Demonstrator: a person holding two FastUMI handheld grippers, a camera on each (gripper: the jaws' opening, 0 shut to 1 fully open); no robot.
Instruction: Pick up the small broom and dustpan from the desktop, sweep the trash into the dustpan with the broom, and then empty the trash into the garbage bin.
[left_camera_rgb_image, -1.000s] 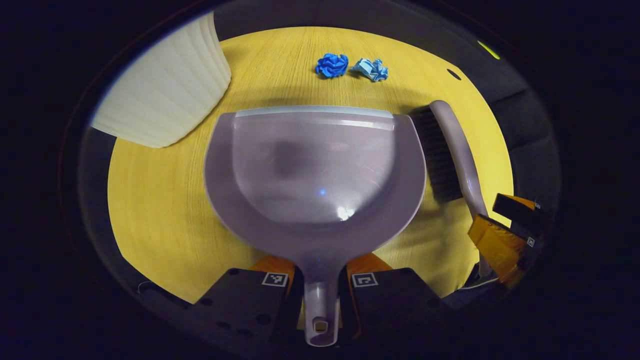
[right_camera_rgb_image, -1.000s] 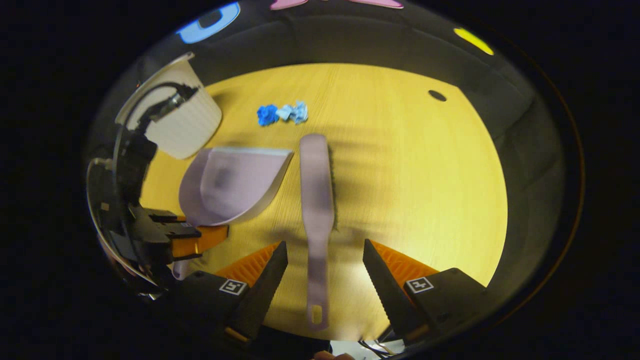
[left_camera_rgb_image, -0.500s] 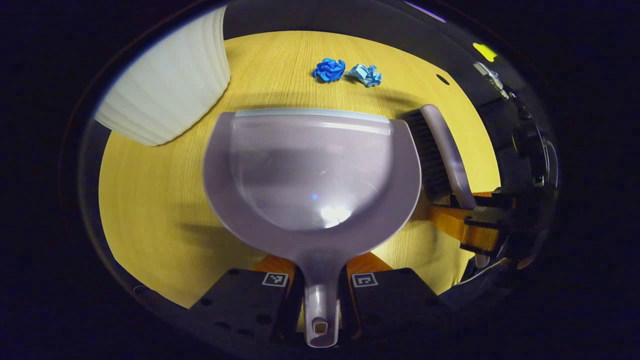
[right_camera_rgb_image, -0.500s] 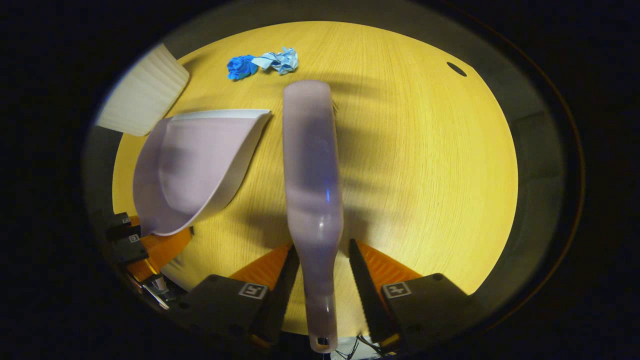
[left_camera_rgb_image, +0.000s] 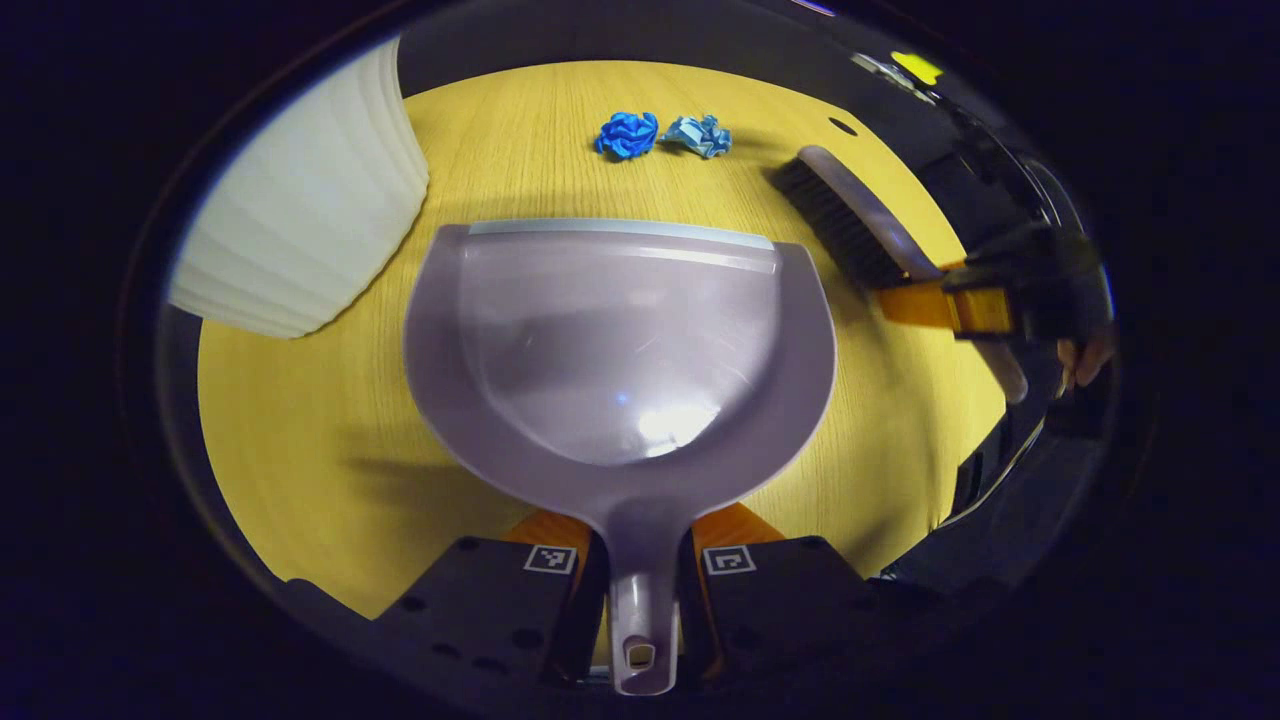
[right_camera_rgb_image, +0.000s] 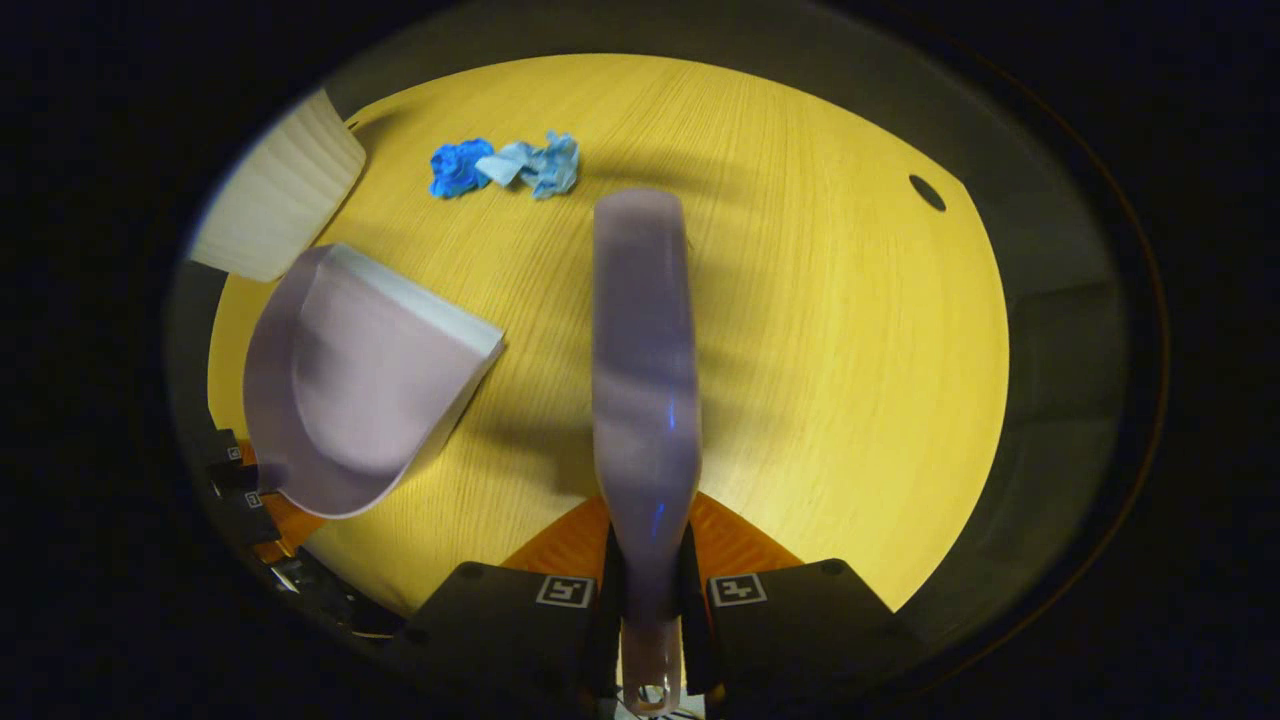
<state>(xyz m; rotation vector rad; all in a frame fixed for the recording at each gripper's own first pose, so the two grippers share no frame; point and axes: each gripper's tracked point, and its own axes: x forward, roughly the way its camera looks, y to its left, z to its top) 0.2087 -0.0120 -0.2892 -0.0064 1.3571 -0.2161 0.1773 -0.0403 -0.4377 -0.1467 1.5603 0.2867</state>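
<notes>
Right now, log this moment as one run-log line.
left gripper: shut on dustpan handle | right gripper: shut on broom handle | paper balls: unswept on desk | bin: back left

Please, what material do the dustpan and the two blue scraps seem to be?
Dustpan: probably smooth glossy plastic, since a bright light glint shows in its lilac bowl. Blue scraps: likely crumpled paper, with sharp folds and a matte surface, though thin foil or tissue cannot be excluded.

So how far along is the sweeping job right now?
Done: the left gripper is shut on the dustpan handle, the right gripper on the broom. In hand: carrying both toward the trash. Left: the two blue paper wads lie unswept on the desktop; emptying into the white bin follows.
</notes>
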